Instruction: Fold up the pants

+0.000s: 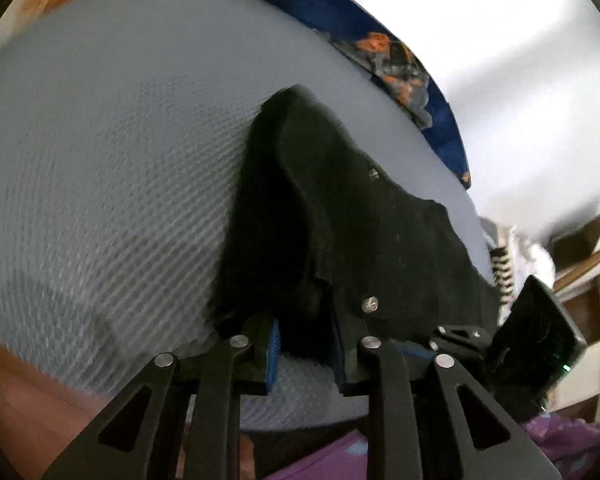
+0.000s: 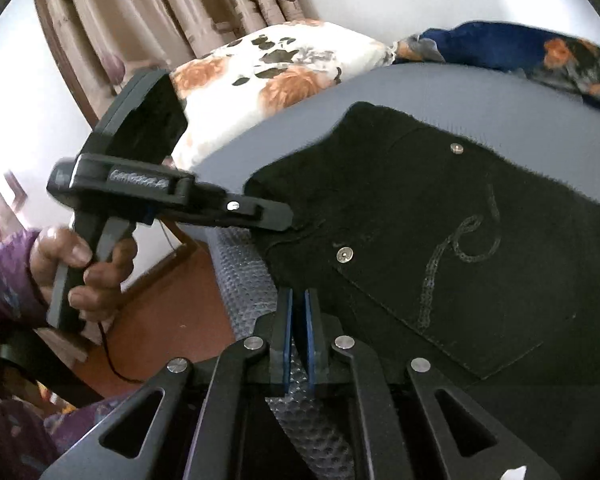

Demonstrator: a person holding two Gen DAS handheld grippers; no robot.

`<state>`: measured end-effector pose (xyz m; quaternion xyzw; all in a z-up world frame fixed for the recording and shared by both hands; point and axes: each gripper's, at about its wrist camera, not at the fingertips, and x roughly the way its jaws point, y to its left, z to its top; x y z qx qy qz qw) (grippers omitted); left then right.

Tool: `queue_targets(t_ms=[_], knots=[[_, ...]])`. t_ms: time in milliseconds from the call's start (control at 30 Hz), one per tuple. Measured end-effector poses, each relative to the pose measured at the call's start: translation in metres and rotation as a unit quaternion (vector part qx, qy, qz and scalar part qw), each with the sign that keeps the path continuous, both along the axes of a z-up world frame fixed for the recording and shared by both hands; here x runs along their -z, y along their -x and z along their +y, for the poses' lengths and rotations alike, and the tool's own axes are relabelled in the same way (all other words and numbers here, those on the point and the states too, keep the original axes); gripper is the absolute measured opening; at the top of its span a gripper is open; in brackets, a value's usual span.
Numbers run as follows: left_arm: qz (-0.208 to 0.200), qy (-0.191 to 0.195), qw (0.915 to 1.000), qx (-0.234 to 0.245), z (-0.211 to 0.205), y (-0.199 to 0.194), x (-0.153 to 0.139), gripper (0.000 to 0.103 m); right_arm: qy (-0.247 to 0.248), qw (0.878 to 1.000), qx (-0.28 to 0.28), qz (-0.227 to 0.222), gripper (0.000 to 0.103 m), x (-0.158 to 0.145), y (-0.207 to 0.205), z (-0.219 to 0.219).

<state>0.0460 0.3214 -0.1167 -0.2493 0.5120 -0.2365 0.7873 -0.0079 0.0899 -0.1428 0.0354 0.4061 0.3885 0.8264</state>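
Black pants (image 2: 440, 216) with rivets and a stitched back pocket lie on a grey-blue textured bed cover (image 1: 100, 160). In the left wrist view the pants (image 1: 340, 220) bunch up between my left gripper's (image 1: 306, 344) blue pads, which stand apart around a thick fold of the waist edge. My right gripper (image 2: 298, 320) has its blue pads nearly together at the near edge of the pants, with only bed cover visible between them. The left gripper (image 2: 260, 214) shows in the right wrist view, its tips at the pants' left edge. The right gripper's body (image 1: 540, 332) shows at the right of the left wrist view.
A white and orange floral pillow (image 2: 268, 68) and a dark blue floral cloth (image 2: 540, 52) lie at the bed's far side. Curtains (image 2: 160, 8) hang behind. The bed edge drops to a brown floor (image 2: 172, 312) at left. A hand (image 2: 84, 268) in a purple sleeve holds the left gripper.
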Motion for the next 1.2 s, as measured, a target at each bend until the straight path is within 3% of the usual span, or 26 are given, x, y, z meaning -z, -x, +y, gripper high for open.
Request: queue_targets(t_ms=[167, 200, 233, 300, 367, 400, 433, 467, 500, 567, 633, 667, 733, 833, 1000, 1133, 1200], knots=[[-0.01, -0.041, 0.9991, 0.004, -0.013, 0.004, -0.017, 0.032, -0.003, 1.0, -0.005, 0.011, 0.005, -0.002, -0.008, -0.004], [-0.007, -0.056, 0.9984, -0.004, -0.013, 0.002, -0.024, 0.039, -0.004, 1.0, -0.004, 0.012, 0.005, -0.001, -0.008, -0.003], [-0.008, -0.078, 0.9967, -0.021, -0.009, 0.003, -0.031, 0.053, -0.006, 1.0, -0.004, 0.012, 0.005, -0.001, -0.008, -0.004], [-0.011, -0.134, 0.9876, -0.081, 0.004, 0.011, -0.048, 0.071, -0.011, 1.0, -0.001, 0.015, 0.005, -0.001, -0.005, -0.007], [-0.034, -0.177, 0.9719, -0.151, 0.018, 0.021, -0.067, 0.071, -0.02, 1.0, 0.002, 0.021, 0.005, 0.0, -0.008, -0.009], [-0.058, -0.17, 0.9674, -0.179, 0.02, 0.027, -0.081, 0.071, -0.024, 0.999, 0.004, 0.024, 0.005, 0.001, -0.008, -0.01], [-0.071, -0.145, 0.9719, -0.171, 0.018, 0.029, -0.085, 0.071, -0.03, 0.999, 0.006, 0.029, 0.005, 0.002, -0.009, -0.011], [-0.076, -0.091, 0.985, -0.125, 0.005, 0.025, -0.087, 0.071, -0.036, 0.999, 0.008, 0.035, 0.005, 0.003, -0.011, -0.012], [-0.066, -0.06, 0.9924, -0.085, -0.009, 0.021, -0.083, 0.071, -0.042, 0.998, 0.01, 0.041, 0.005, 0.004, -0.012, -0.013], [-0.046, -0.033, 0.9981, -0.025, -0.042, 0.012, -0.067, 0.071, -0.058, 0.997, 0.02, 0.05, 0.005, 0.006, -0.015, -0.016], [-0.048, -0.095, 0.9943, 0.007, -0.072, 0.0, -0.041, 0.071, -0.069, 0.996, 0.022, 0.059, 0.006, 0.006, -0.017, -0.019], [-0.042, -0.103, 0.9938, 0.003, -0.072, -0.005, -0.029, 0.07, -0.074, 0.995, 0.02, 0.063, 0.013, 0.004, -0.017, -0.021], [-0.051, -0.055, 0.997, -0.022, -0.06, -0.014, -0.014, 0.07, -0.086, 0.994, 0.02, 0.068, 0.019, -0.004, -0.016, -0.033], [-0.063, -0.058, 0.9963, -0.005, -0.061, -0.021, -0.011, 0.069, -0.095, 0.994, 0.033, 0.041, 0.019, -0.028, -0.014, -0.075], [-0.087, -0.074, 0.9934, 0.009, -0.067, -0.019, -0.009, 0.069, 0.0, 0.996, 0.091, 0.008, 0.02, -0.066, -0.054, -0.188], [-0.098, -0.083, 0.9917, 0.006, -0.065, -0.018, -0.006, 0.071, 0.059, 0.993, 0.095, 0.031, 0.021, -0.061, -0.099, -0.233], [-0.096, -0.088, 0.9916, 0.002, -0.07, -0.025, 0.0, 0.071, 0.056, 0.994, 0.076, 0.052, 0.022, -0.052, -0.117, -0.237]])
